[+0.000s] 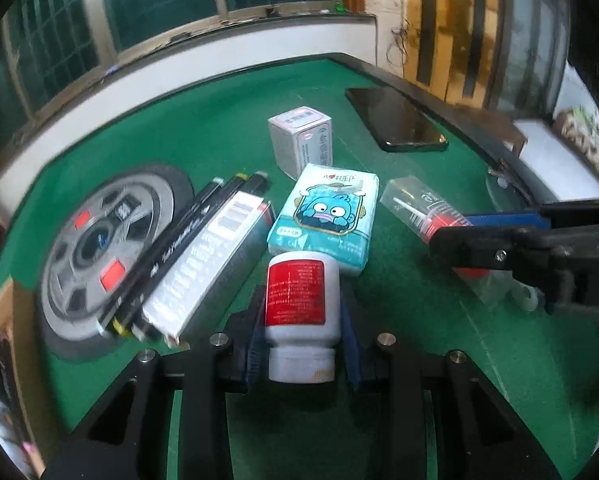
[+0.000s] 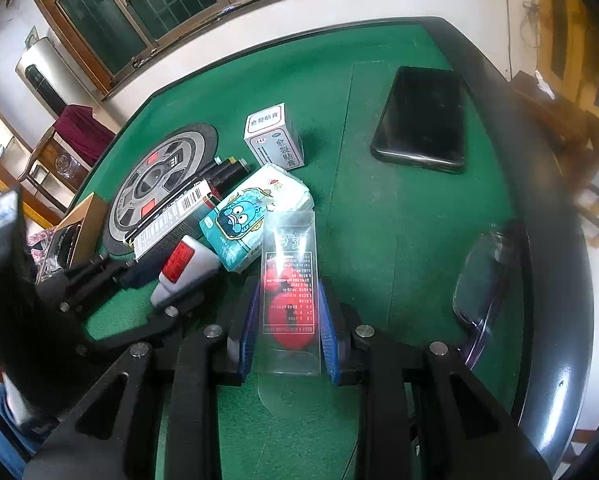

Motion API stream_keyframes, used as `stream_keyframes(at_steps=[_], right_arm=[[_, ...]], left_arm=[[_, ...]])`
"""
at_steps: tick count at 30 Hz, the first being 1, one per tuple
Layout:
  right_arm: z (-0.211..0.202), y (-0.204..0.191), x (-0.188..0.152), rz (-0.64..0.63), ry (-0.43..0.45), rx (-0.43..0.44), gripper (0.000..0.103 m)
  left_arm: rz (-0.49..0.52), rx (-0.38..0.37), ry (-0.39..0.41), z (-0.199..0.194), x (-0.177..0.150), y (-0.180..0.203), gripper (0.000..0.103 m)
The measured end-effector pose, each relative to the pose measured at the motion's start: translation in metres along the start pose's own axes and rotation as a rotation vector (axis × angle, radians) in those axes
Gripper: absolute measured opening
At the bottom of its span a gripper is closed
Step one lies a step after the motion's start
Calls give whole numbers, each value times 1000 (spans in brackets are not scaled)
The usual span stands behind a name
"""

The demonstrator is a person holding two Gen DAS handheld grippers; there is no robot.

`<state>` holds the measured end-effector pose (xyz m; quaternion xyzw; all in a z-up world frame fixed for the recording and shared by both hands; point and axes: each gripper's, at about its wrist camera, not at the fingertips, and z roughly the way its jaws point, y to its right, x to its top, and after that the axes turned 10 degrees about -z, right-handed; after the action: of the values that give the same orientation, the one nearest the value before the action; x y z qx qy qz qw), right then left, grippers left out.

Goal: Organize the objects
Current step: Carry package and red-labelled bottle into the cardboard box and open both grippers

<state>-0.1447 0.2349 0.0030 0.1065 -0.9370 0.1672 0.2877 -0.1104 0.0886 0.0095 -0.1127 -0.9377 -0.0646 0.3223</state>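
My left gripper (image 1: 303,344) pinching white pill bottle (image 1: 299,300), long axis pointing ahead at tissue pack (image 1: 325,218), just beyond; my right gripper (image 2: 285,320) clamped on clear plastic packet (image 2: 289,280), right of pack; left nearer.

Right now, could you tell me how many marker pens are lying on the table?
3, side by side: the marker pens lie between the wheel-shaped mat and the long silver box, partly on the mat. Their lower ends are blurred, so another could be hidden.
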Motion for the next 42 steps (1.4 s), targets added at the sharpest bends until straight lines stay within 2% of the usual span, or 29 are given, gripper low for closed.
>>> stream_keyframes(at_steps=[4, 9, 13, 19, 30, 36, 42], right_arm=[[-1, 1, 0, 1, 1, -1, 25], [-5, -3, 1, -10, 13, 6, 25], [-6, -8, 1, -21, 21, 26, 25], [-13, -32, -1, -68, 55, 95, 25], [-14, -94, -18, -174, 49, 193, 25], [-14, -106, -27, -172, 47, 218, 25], [-18, -113, -31, -144, 60, 235, 25]], left_arm=[[-119, -37, -13, -8, -8, -17, 29], [-227, -88, 23, -33, -24, -33, 29], [-247, -90, 80, -62, -42, -36, 29], [-276, -85, 125, -90, -55, -44, 29], [-279, -26, 176, -113, -75, -58, 29], [-306, -28, 206, -126, -83, -71, 29], [-350, -45, 268, -153, -89, -93, 29]])
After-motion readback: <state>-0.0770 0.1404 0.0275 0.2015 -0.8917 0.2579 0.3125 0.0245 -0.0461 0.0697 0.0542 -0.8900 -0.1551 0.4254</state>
